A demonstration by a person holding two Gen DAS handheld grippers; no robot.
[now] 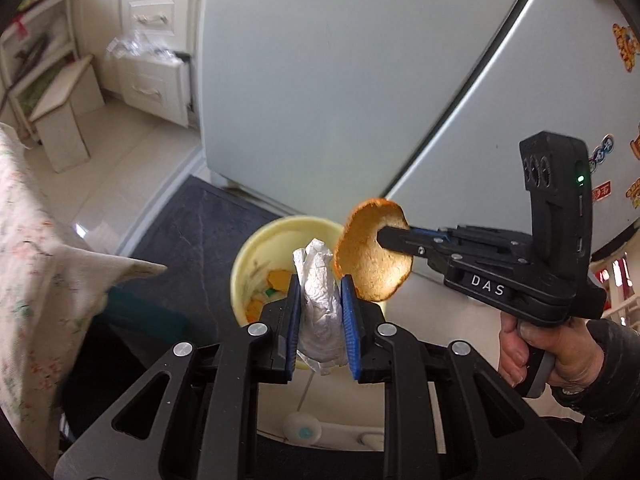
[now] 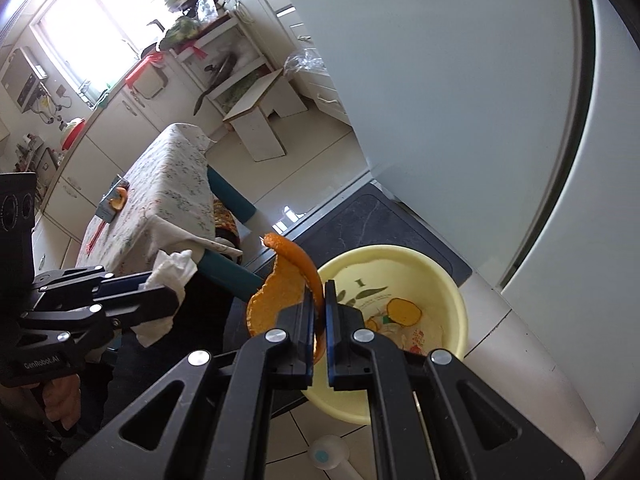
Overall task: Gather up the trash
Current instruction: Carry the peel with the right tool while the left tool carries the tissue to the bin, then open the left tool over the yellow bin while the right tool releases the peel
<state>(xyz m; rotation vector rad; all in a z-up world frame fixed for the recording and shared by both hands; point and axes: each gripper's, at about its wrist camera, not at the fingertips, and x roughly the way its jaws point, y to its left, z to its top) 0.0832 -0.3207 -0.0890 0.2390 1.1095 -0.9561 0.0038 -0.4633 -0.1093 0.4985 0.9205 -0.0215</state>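
Together, the left claw (image 1: pixel 320 300) grips crumpled tissue (image 1: pixel 320 312) and the right claw (image 2: pixel 319 300) pinches orange peel (image 2: pixel 276 300) above the yellow bin (image 2: pixel 448 280).

Home kitchen: fridge (image 2: pixel 460 80) w/ magnets, cabinets (image 1: pixel 156 20), sink window (image 2: pixel 88 28)

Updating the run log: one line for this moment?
left gripper: shut on crumpled tissue | right gripper: shut on orange peel | both over yellow basin
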